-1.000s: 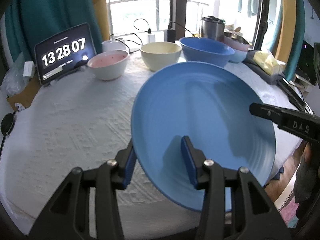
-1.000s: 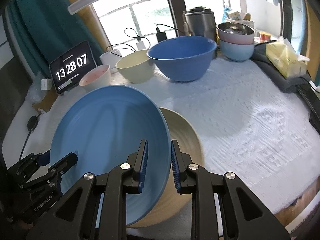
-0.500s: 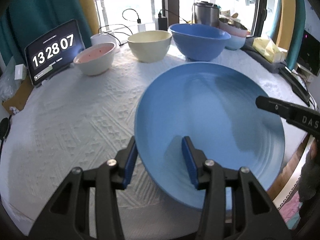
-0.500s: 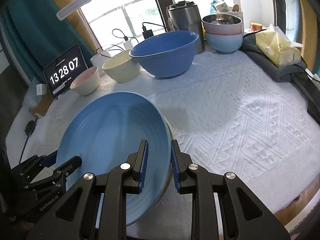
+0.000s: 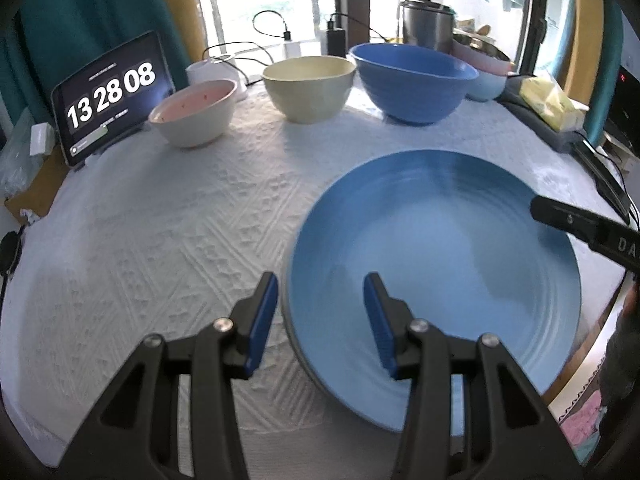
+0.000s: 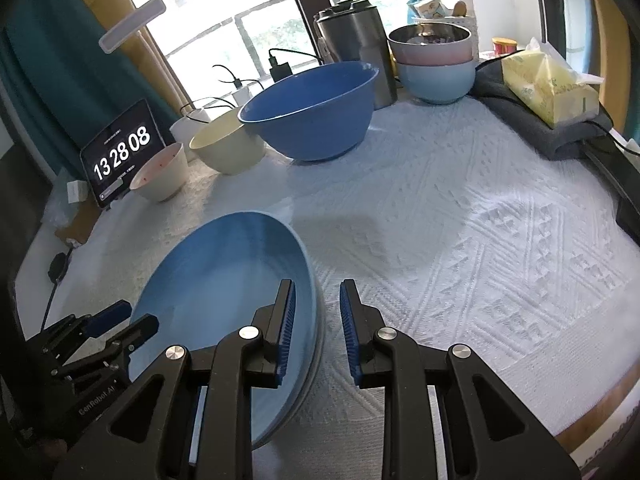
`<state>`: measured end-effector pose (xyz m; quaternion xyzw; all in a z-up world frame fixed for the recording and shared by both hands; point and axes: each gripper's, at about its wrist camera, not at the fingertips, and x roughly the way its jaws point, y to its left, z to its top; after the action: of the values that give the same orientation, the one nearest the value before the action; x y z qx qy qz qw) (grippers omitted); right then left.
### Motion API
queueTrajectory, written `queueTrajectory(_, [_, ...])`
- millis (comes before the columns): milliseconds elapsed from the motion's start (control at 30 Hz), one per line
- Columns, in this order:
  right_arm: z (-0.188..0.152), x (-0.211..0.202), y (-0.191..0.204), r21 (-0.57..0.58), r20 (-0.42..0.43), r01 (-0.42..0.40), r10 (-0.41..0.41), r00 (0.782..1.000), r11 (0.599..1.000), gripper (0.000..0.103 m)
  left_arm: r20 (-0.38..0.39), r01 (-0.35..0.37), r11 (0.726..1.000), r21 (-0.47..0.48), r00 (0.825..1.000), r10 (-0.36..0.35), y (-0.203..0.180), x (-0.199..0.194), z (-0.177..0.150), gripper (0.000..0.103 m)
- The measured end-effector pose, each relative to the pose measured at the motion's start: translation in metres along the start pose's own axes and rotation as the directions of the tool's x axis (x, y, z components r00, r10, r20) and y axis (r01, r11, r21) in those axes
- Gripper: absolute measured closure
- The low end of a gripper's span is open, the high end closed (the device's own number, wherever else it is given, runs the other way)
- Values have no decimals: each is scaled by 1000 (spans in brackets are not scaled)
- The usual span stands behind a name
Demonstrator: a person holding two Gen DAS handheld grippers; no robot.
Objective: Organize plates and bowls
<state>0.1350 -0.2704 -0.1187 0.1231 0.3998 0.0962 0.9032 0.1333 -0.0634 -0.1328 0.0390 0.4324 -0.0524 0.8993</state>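
The blue plate (image 5: 436,264) lies flat near the front edge of the table, over the white textured cloth (image 5: 168,232); under its rim a thin greyish edge shows, so it seems to sit on another plate, though little of that one can be seen. The left gripper (image 5: 320,312) has its jaws spread, one blue pad on the cloth side of the rim and the other over the plate's inside, neither visibly pressing on it. From the right wrist view the right gripper (image 6: 316,332) also stands parted, straddling the opposite rim of the plate (image 6: 224,300) with a clear gap between pad and rim.

Further back, in a row: a small white bowl with a pink inside (image 5: 194,114), a cream bowl (image 5: 308,86) beside it, then a large blue bowl (image 5: 414,80). Behind that stands a steel canister (image 6: 354,48), and next to it a pink bowl stacked in a pale blue one (image 6: 436,68). A tablet (image 5: 110,94) at the left shows 13 28 08. On the right a yellow packet (image 6: 548,84) rests on folded grey fabric
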Motion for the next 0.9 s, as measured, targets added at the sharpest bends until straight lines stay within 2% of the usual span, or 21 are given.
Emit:
queueTrajectory(67, [0, 1, -2, 3, 1, 3, -3, 1000, 1000, 76, -4, 0, 1000, -15, 1000, -1, 4, 1, 0, 56])
queueTrajectory(133, [-1, 1, -3, 10, 2, 3, -3, 1000, 1000, 64, -13, 0, 1000, -30, 1000, 0, 7, 4, 0, 56])
queueTrajectory(433, [-9, 8, -3, 13, -27, -3, 3, 1000, 1000, 63, -62, 15, 999, -38, 998, -18, 6, 14, -6, 55])
queueTrajectory(500, [-11, 13, -3, 17, -45, -3, 4, 999, 1000, 63, -46, 2, 1000, -22, 999, -3, 3, 13, -6, 55])
queueTrajectory(567, [-14, 18, -3, 28, -52, -23, 24, 998, 999, 58, -44, 1, 1000, -20, 999, -2, 2, 13, -6, 54])
queueTrajectory(700, [-14, 22, 0, 23, -61, -49, 50, 997, 999, 55, -37, 29, 997, -69, 999, -31, 9, 16, -6, 53])
queueTrajectory(800, [-15, 26, 6, 9, -73, -77, 78, 994, 997, 55, -42, 67, 985, -157, 996, -74, 20, 22, -6, 43])
queueTrajectory(867, [-15, 28, 10, 1, -79, -83, 83, 993, 997, 52, -56, 84, 969, -231, 993, -99, 31, 27, -7, 29])
queueTrajectory(900, [-16, 29, 12, -2, -78, -80, 79, 994, 997, 50, -48, 103, 964, -246, 992, -118, 34, 29, -8, 28])
